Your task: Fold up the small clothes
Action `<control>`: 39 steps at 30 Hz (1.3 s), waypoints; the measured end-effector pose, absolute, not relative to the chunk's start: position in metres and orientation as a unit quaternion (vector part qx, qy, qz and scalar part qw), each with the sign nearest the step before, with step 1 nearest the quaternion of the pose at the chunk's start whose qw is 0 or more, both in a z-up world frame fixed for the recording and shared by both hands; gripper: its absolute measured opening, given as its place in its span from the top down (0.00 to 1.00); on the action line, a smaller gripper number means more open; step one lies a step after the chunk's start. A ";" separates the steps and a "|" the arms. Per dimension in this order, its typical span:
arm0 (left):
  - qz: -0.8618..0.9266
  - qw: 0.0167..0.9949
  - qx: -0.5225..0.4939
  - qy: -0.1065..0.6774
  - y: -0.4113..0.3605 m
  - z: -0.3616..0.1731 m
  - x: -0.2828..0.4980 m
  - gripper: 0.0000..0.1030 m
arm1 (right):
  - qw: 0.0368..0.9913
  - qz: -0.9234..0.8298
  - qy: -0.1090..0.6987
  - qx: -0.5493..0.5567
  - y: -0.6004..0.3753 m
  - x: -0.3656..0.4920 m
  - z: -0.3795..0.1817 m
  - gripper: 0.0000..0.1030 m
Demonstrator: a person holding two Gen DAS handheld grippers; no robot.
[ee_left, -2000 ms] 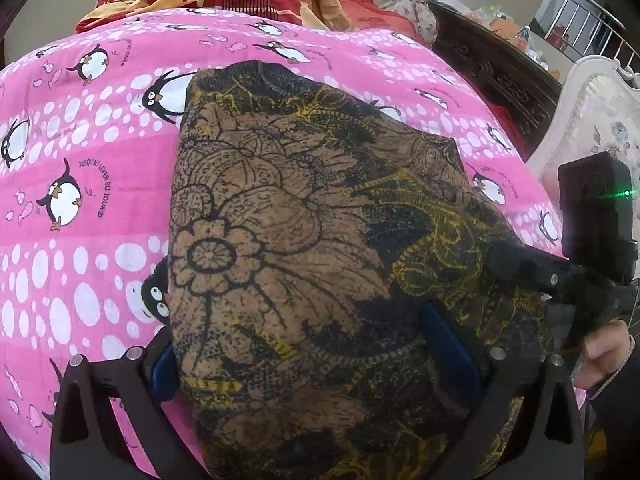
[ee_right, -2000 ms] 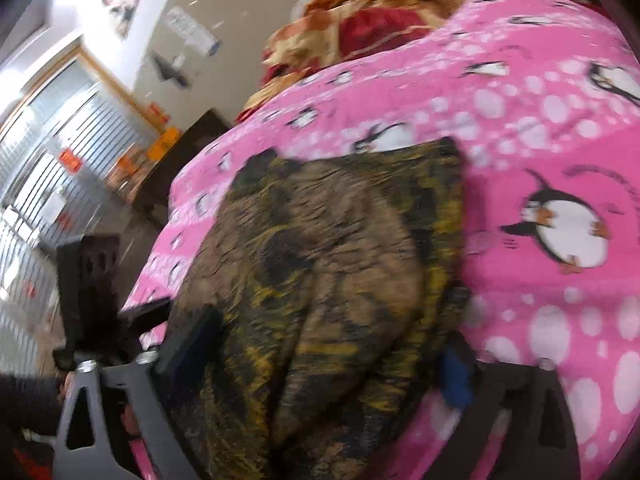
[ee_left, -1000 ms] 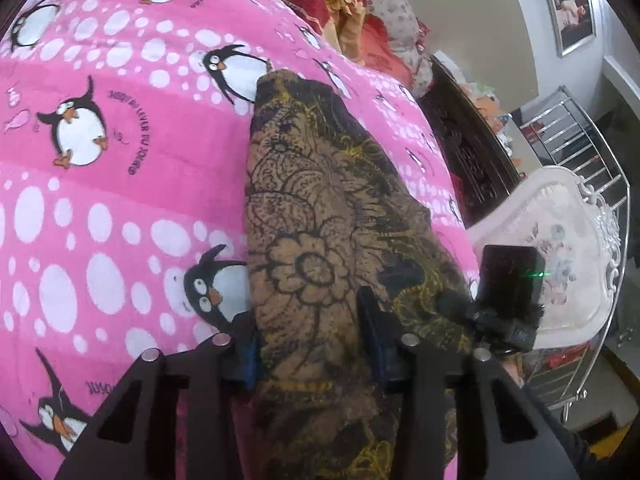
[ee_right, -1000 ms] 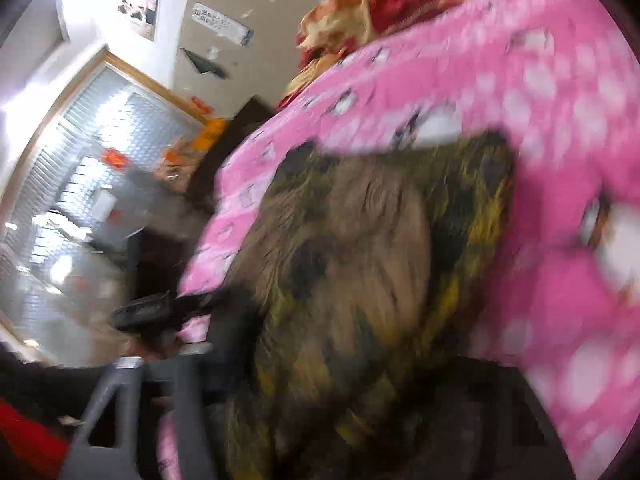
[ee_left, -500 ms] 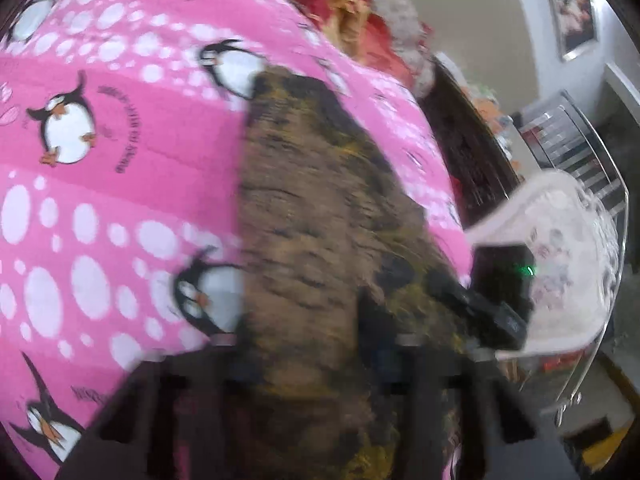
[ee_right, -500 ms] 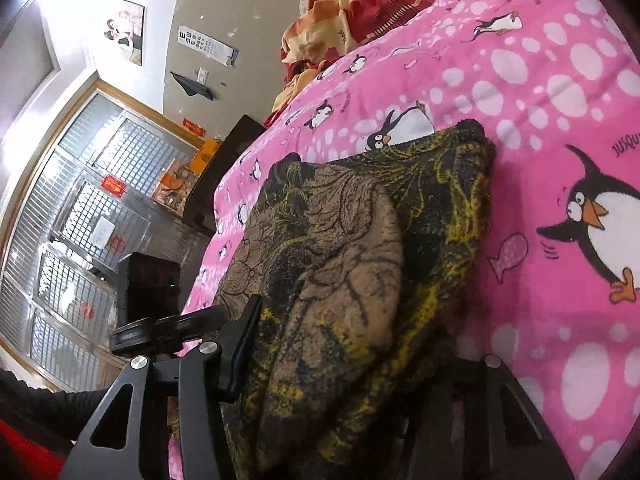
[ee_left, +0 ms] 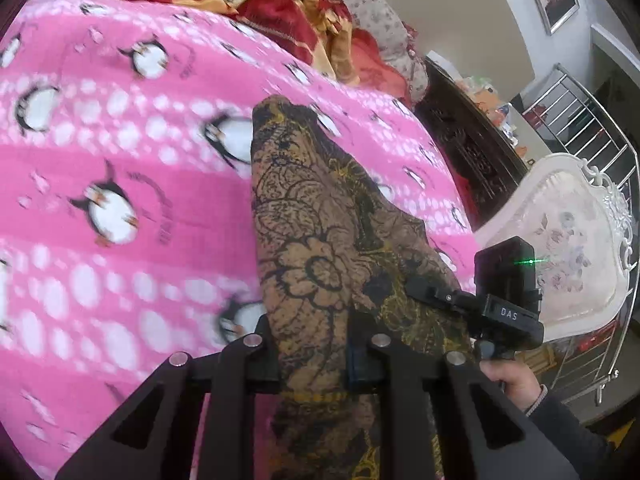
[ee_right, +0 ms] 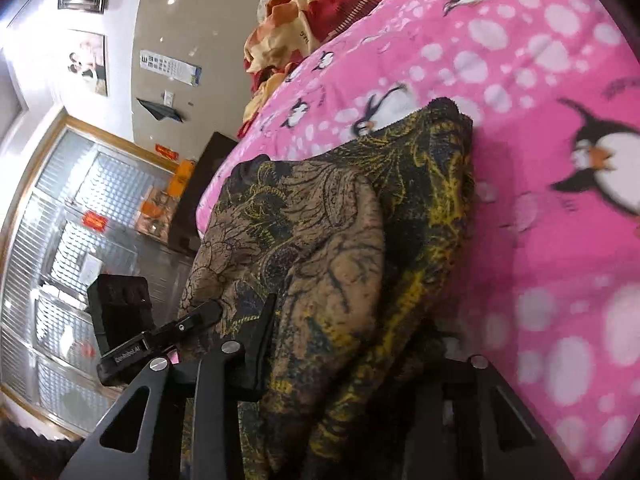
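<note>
Brown-and-black floral garment, bunched on my pink penguin blanket; both my left gripper and right gripper, just closing, pinch it, its near end cut off.

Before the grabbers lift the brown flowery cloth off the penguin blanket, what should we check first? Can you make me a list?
1. Left gripper on the cloth: ok. Its jaws have just been closing and the bunched fabric sits pinched between them.
2. Right gripper on the cloth: cannot tell. Its jaws have just been closing with fabric between them, but the far finger is hidden in shadow.
3. Both grabbers hold the near end: ok, side by side.
4. Far end of the cloth: ok, lying on the penguin blanket.
5. Nothing lying on top of the cloth: ok.
6. Cloth flat and smooth: not ok, it is humped and wrinkled.
</note>
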State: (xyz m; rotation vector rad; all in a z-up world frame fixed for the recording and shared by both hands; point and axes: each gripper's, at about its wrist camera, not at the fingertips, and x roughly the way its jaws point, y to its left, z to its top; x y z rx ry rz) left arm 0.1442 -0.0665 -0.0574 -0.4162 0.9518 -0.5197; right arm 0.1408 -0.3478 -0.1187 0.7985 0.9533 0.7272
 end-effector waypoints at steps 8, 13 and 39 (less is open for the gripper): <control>-0.188 0.850 -0.214 0.443 0.038 -0.058 0.146 0.82 | 0.718 0.387 0.454 0.359 -0.242 0.179 -0.117 0.64; -0.176 0.840 -0.241 0.454 0.069 -0.078 0.145 0.75 | 0.728 0.400 0.460 0.315 -0.205 0.190 -0.117 0.64; -0.030 0.889 -0.123 0.440 0.024 -0.072 0.205 0.24 | 0.817 0.409 0.362 -0.185 -0.150 0.101 -0.072 0.17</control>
